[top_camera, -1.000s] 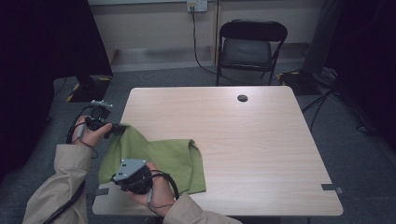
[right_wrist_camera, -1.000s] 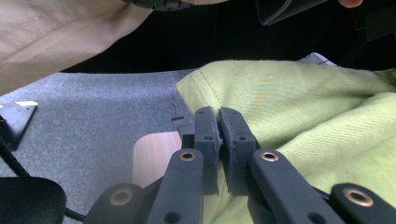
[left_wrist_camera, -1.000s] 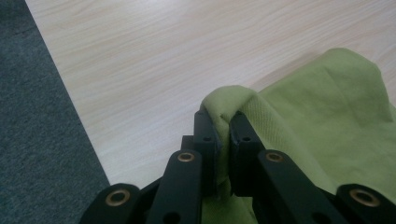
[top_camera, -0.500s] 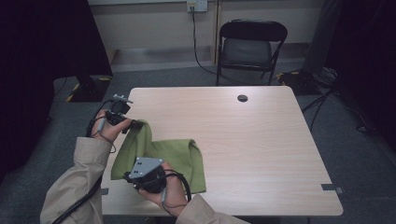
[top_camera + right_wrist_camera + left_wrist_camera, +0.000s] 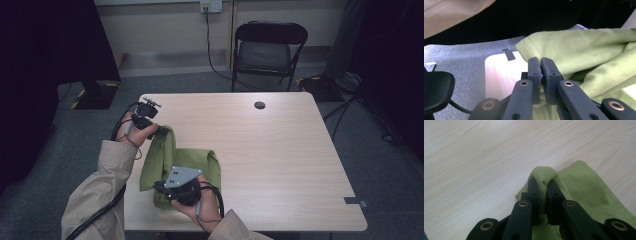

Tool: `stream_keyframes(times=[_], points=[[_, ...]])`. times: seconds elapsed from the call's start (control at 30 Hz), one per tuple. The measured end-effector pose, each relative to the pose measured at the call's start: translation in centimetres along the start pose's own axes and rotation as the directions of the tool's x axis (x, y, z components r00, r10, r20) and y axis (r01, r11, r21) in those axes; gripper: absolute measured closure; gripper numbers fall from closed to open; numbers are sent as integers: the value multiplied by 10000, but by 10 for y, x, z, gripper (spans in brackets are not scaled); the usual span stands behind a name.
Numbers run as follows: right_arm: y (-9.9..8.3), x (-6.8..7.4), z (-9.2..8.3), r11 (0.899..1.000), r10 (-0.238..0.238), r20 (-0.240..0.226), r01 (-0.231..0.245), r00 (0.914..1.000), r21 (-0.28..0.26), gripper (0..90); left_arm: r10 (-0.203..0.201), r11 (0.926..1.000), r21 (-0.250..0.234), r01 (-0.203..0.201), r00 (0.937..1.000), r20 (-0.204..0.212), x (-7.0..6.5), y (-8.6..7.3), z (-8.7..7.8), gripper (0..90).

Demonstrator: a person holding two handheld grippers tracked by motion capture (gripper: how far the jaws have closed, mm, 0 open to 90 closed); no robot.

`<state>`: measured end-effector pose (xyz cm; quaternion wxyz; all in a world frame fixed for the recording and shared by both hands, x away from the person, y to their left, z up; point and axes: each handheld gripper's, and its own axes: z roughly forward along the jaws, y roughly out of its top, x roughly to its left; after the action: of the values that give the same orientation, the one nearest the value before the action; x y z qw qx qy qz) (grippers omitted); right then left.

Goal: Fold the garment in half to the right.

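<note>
No brand, label or writing can be read on anything here.

The wooden table (image 5: 280, 160) is the largest thing, pale and square with rounded corners, standing on a grey floor. Beyond its far edge stands a black folding chair (image 5: 270, 50) against a light wall, with a cable running down from a wall socket (image 5: 210, 6) just left of it. Dark curtains close in on both the left and right sides.

On the near left part of the table lies the green cloth (image 5: 192, 162), bunched and partly lifted. The person's beige sleeves (image 5: 97, 195) come in from the near edge.

The left gripper (image 5: 164, 131) is at the table's left edge, its jaws pinching a raised fold of the cloth; in the left gripper view the fabric (image 5: 544, 173) humps up between and over the tips of the two black jaws. The right gripper (image 5: 159, 187), with a grey three-cornered plate on top, sits at the near edge, and in the right gripper view its jaws are pressed together on the hemmed edge of the cloth (image 5: 579, 47).

Smaller things: a dark round disc (image 5: 259, 105) near the far edge, well apart from the cloth, and a strip of dark tape (image 5: 356, 201) at the near right corner.
</note>
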<state>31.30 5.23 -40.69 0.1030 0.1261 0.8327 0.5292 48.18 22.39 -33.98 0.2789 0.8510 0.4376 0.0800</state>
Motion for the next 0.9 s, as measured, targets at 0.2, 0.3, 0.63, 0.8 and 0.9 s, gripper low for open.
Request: stream_keyframes(times=[0.2, 0.3, 0.63, 0.8, 0.9], points=[[-13, -6, -12, 9997, 236, 171, -236, 9996, -22, 853, 245, 9994, 229, -246, 9997, 45, -13, 11, 10, 837], [-19, -8, -16, 9994, 351, 214, -351, 9992, -1, 851, 305, 9988, 382, -306, 9995, 30, -18, 15, 18, 835], [-42, -16, -25, 9969, 762, 363, -768, 9964, 150, 847, 494, 9948, 874, -522, 9982, 338, -37, 24, 46, 825], [-50, -18, -29, 9957, 888, 408, -898, 9952, 227, 844, 477, 9927, 1084, -531, 9975, 521, -47, 27, 59, 823], [-55, -19, -31, 9950, 941, 424, -955, 9947, 304, 843, 419, 9910, 1244, -493, 9972, 614, -51, 29, 65, 823]])
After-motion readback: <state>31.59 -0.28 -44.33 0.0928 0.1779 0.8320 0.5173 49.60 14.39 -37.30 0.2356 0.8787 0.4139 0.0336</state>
